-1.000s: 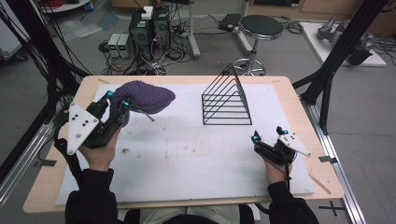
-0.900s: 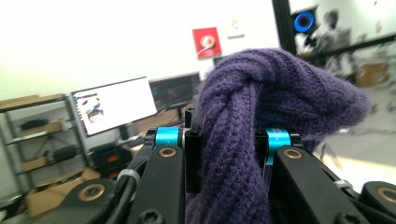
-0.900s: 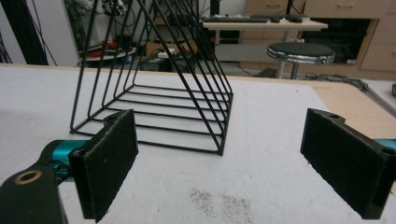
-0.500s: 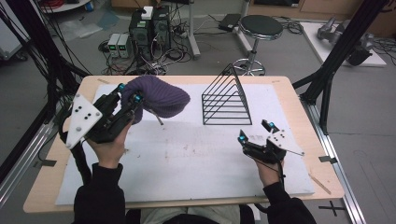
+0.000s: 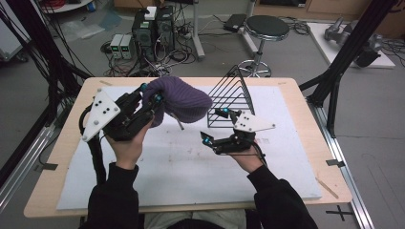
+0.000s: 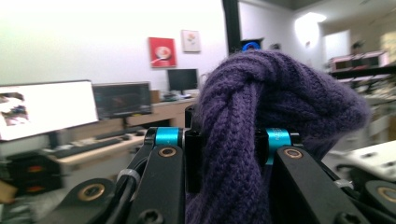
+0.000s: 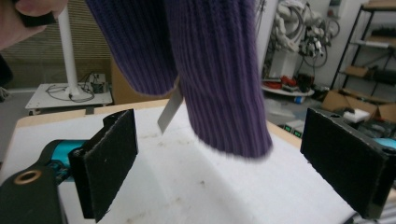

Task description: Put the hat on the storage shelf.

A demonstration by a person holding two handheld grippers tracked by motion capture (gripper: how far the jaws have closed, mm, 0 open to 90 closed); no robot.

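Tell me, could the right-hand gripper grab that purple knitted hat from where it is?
Probably yes. The right gripper is open, and the hat hangs just beyond its jaws with nothing between them.

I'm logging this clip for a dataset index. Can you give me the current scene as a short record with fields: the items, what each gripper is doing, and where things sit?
held item: purple knit hat, lifted off the table, a white tag hanging under it
left gripper: shut on the hat, knit bunched between its fingers
right gripper: open, fingers spread, aimed at the hat's hanging edge, not touching it
wire rack: black, standing on the white mat behind the right gripper
table: wooden, mat on top
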